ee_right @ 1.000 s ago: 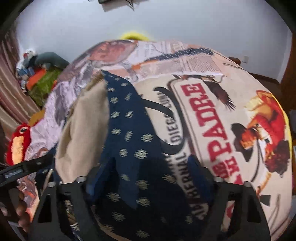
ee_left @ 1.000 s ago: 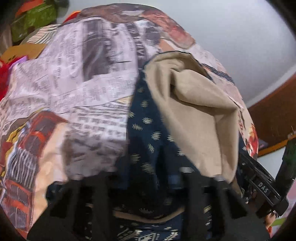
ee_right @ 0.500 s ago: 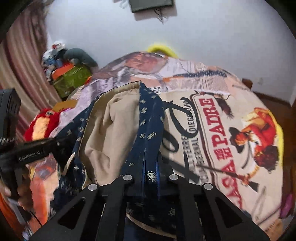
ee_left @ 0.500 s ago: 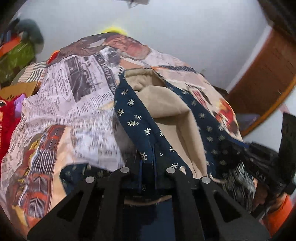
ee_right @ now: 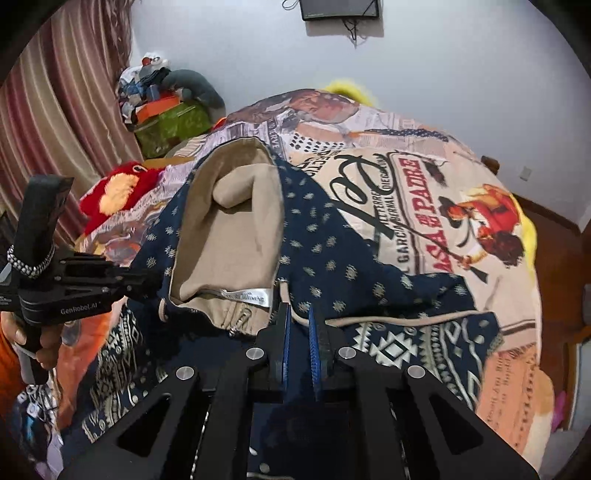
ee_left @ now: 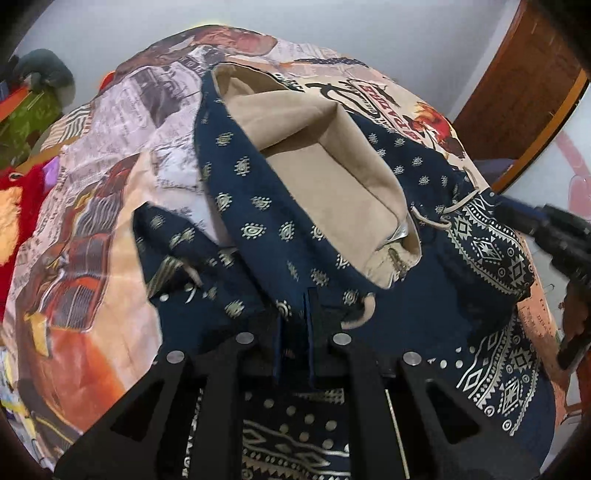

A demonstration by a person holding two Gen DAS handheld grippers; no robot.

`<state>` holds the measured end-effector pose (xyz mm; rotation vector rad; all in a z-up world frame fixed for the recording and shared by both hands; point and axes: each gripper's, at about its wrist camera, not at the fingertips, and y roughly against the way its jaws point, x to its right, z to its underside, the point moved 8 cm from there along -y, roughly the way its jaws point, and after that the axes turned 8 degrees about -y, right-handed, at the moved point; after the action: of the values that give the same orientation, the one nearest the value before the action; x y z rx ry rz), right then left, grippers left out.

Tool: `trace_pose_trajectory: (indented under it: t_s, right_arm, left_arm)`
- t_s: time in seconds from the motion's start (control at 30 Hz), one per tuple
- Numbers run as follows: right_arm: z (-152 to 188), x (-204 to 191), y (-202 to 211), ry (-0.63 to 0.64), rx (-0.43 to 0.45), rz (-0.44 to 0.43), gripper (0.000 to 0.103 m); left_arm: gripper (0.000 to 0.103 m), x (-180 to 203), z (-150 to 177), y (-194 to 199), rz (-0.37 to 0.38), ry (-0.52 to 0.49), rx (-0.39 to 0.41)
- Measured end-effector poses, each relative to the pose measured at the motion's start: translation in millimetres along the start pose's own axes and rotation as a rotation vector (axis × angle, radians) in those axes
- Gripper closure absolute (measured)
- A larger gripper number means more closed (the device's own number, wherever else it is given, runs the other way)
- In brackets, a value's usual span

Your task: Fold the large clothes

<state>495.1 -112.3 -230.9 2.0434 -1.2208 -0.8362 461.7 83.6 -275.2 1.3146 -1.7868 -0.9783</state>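
- Navy hooded garment [ee_left: 280, 229] with pale motifs and tan lining: lying on the printed bedspread [ee_left: 110, 206], hood mouth open upward, patterned hem band nearest both cameras.
- Left gripper [ee_left: 295, 314]: clenched on a fold of navy fabric beside the hood edge.
- Right gripper [ee_right: 298, 325]: clenched on the tan-piped edge just beside the neck label [ee_right: 245, 295]; jaws recently closing, fabric between them.
- Hand [ee_right: 44, 343] wrapped around the left tool's handle, at left of the right wrist view.
- Red plush toy [ee_right: 118, 192]: at the bed's edge, near the curtain [ee_right: 55, 129].
- Wall-mounted screen [ee_right: 340, 9]: above, on the far wall.
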Motion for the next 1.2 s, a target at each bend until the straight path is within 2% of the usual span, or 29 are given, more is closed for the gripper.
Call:
trace_pose_trajectory:
  t_s: [0.07,0.13,0.3,0.37,0.43,0.47,0.5,0.63,0.73,0.87,0.97,1.07,1.13,1.2]
  right_arm:
    - [-8.3,0.8,7.7,-0.009,0.003,-0.005,0.095]
    - [-18.5,1.1,10.1,-0.023,0.002,-0.005,0.095]
    - [-50.5,0.7,-2.3,-0.068,0.013,-0.018,0.091]
    - [-63.4,-1.2,-14.9,-0.097,0.017,-0.029,0.078]
    - [-75.3,-4.9,-24.8,-0.113,0.036,-0.036,0.032]
    - [-84.8,-8.8,-31.9,-0.108,0.066,-0.044,0.026]
    - [-91.7,-12.2,-37.9,-0.097,0.079,-0.042,0.025]
    - [-115.1,-24.2,-79.7,-0.065,0.055,0.009,0.025]
    - [-131.3,-33.7,-122.3,-0.085,-0.005,-0.014,0.025]
    - [-142.7,-37.4,-177.8,-0.125,-0.096,-0.003,0.025]
    - [-146.3,-33.3,-217.1,-0.157,-0.142,0.033,0.027]
    - [-153.9,-29.6,-231.0,-0.155,-0.101,0.068,0.043]
    - [-156.4,-25.8,-231.6,-0.155,-0.084,0.1,0.083]
    - [-155.2,-23.4,-224.4,-0.167,-0.055,0.07,0.091]
  left_arm:
    - [0.085,-5.7,-1.0,7.6,0.0,0.008,0.005]
    - [0.074,-14.1,-6.0,16.4,-0.011,0.025,0.025]
    - [0.053,-43.0,-32.4,40.0,-0.068,0.079,0.116]
    - [0.047,-56.0,-46.1,43.5,-0.1,0.101,0.144]
    - [0.045,-65.4,-59.5,40.6,-0.107,0.115,0.157]
    - [0.045,-70.1,-67.5,36.6,-0.107,0.124,0.159]
    - [0.045,-73.9,-73.4,32.2,-0.108,0.134,0.16]
    - [0.045,-88.6,-97.8,6.7,-0.072,0.183,0.159]
    - [0.045,-98.8,-111.2,-14.3,-0.043,0.22,0.151]
    - [0.045,-110.6,-121.8,-37.5,-0.007,0.245,0.145]
    - [0.055,-117.5,-124.4,-52.4,-0.001,0.25,0.122]
    - [0.076,-116.6,-125.8,-66.5,0.007,0.224,0.091]
    - [0.088,-114.4,-125.0,-71.4,-0.004,0.215,0.085]
    - [0.092,-108.9,-125.4,-69.2,-0.016,0.199,0.107]
